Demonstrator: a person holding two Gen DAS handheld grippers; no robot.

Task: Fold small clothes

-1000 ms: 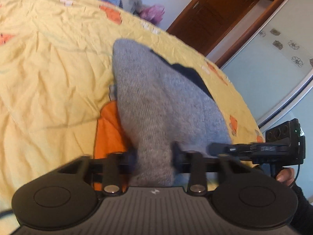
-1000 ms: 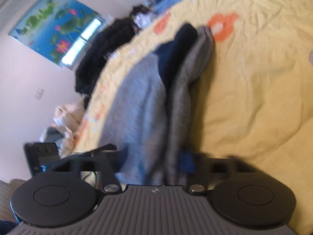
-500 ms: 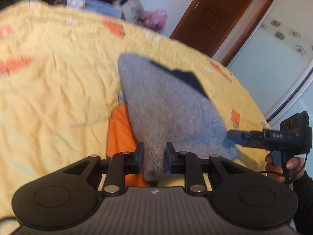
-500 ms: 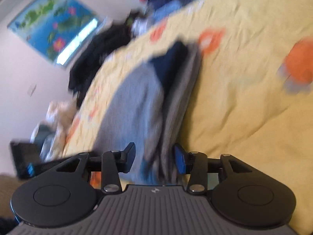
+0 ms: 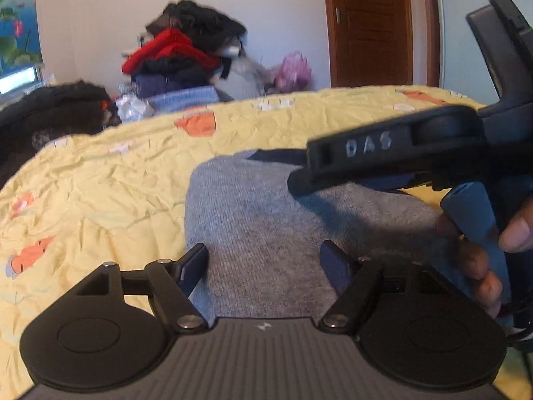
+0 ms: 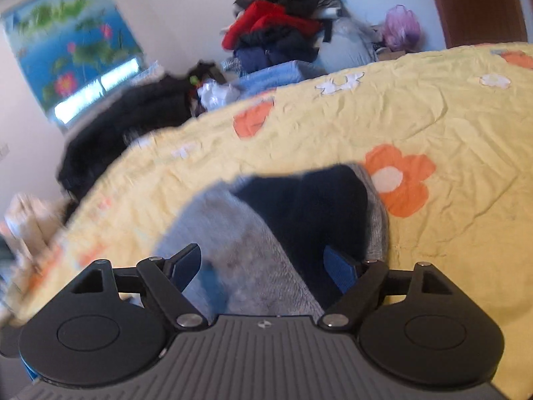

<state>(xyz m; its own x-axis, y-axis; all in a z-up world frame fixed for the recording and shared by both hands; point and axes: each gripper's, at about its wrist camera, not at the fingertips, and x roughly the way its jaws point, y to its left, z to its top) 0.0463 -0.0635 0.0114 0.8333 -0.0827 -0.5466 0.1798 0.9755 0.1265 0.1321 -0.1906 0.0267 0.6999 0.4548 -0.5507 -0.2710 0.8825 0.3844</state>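
Note:
A small grey knit garment point(image 5: 266, 220) with a dark navy part point(image 6: 316, 206) lies folded on the yellow flowered bedspread point(image 5: 100, 180). My left gripper point(image 5: 265, 261) hovers just over the garment's near edge, its jaws opening wide, pads clear of the cloth. In the right wrist view the garment point(image 6: 240, 246) lies under my right gripper point(image 6: 263, 266), whose jaws are also opening, with nothing pinched. The right gripper's black body point(image 5: 416, 146) and the hand holding it point(image 5: 483, 243) cross the right side of the left wrist view.
A pile of clothes point(image 5: 186, 53), red, black and blue, sits beyond the bed's far edge. Dark clothing point(image 6: 126, 116) lies at the bed's left. A wooden door point(image 5: 369, 26) stands at the back right. A flower poster point(image 6: 73, 53) hangs on the left wall.
Both grippers let go of the grey garment and opened wide. Both have rolled level and drawn back, and the garment now lies flat on the bedspread.

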